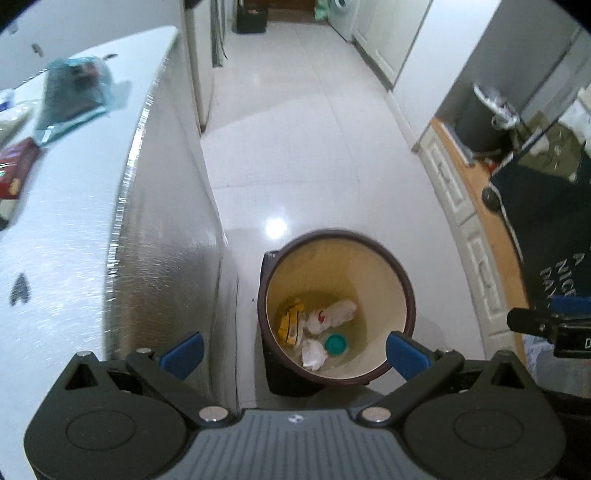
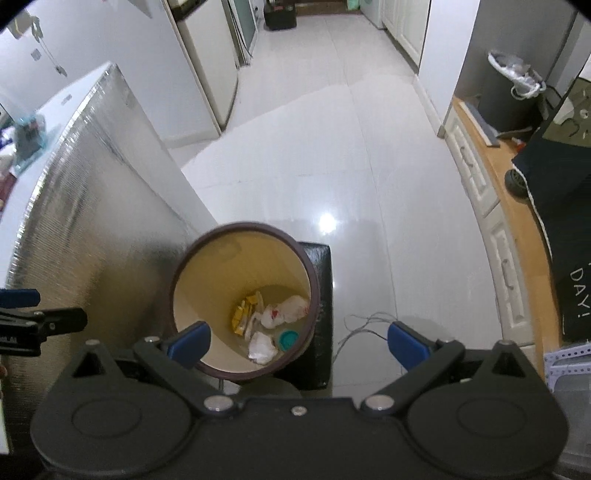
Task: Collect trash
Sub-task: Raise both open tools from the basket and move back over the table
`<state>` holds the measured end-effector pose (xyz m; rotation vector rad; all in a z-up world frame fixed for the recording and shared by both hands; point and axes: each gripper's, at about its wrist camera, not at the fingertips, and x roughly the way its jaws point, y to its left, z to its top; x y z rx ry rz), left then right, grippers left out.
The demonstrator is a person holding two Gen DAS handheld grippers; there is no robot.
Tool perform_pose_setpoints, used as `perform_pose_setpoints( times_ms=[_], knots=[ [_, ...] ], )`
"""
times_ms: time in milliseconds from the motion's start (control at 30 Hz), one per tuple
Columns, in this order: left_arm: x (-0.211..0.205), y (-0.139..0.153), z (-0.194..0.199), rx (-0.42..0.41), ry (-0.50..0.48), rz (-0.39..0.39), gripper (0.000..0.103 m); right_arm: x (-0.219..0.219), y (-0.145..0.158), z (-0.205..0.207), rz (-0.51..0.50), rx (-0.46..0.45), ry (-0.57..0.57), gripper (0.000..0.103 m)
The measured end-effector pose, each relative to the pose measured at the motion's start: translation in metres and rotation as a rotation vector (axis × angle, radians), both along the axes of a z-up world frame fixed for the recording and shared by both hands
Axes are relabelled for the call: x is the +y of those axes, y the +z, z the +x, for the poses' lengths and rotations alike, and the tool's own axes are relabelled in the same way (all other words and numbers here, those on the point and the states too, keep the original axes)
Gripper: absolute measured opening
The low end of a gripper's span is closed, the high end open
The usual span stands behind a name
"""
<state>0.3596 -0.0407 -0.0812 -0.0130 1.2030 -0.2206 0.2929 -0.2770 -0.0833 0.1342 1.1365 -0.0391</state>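
Both grippers wide open, nothing held. Left gripper [image 1: 295, 352] hangs over the bin [image 1: 400, 275], blue fingertips [image 1: 406, 352] splayed either side of its near rim. Right gripper [image 2: 299, 343] sits just beside it; its left blue pad overlaps the rim in view, its right pad is over bare floor.

Bin: round, dark brown rim, smooth cream inside, standing on a black square stool [image 2: 317, 280]. Trash lies at the bottom: a yellow wrapper [image 1: 291, 320], two crumpled white paper wads [image 1: 314, 353], a white bag with a red mark [image 1: 332, 314], and a teal round cap [image 1: 335, 344].

Thin grey wire [image 2: 364, 323] loops on the floor just right of the stool.

Floor [image 2: 332, 147]: glossy white tile, with a lamp glare spot just past the bin.

Left of the bin, a white counter [image 1: 55, 240] with a quilted silver foil side panel. On top, well back: a blurred teal plastic bag [image 1: 75, 92] and a red packet [image 1: 16, 166].

Right side: wood-topped white drawer unit [image 2: 498, 236] and black cloth with white lettering [image 2: 569, 258]. Farther back, a dark bin with a white liner [image 2: 513, 88].

Far end: corridor, white cabinets, a dark crate [image 2: 280, 16].
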Motion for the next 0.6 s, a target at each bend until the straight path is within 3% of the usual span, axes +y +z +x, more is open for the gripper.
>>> perform_pose_setpoints(
  times_ms=[233,600],
  knots=[
    [0.034,0.035,-0.018,-0.07,0.107,-0.053,0.103,0.013,0.035,-0.009,0.014,-0.071,0.021,0.103],
    [0.104,0.086,-0.039,-0.212,0.303,-0.062,0.103,0.063,0.077,0.007,0.001,-0.184,0.146,0.103]
  ],
)
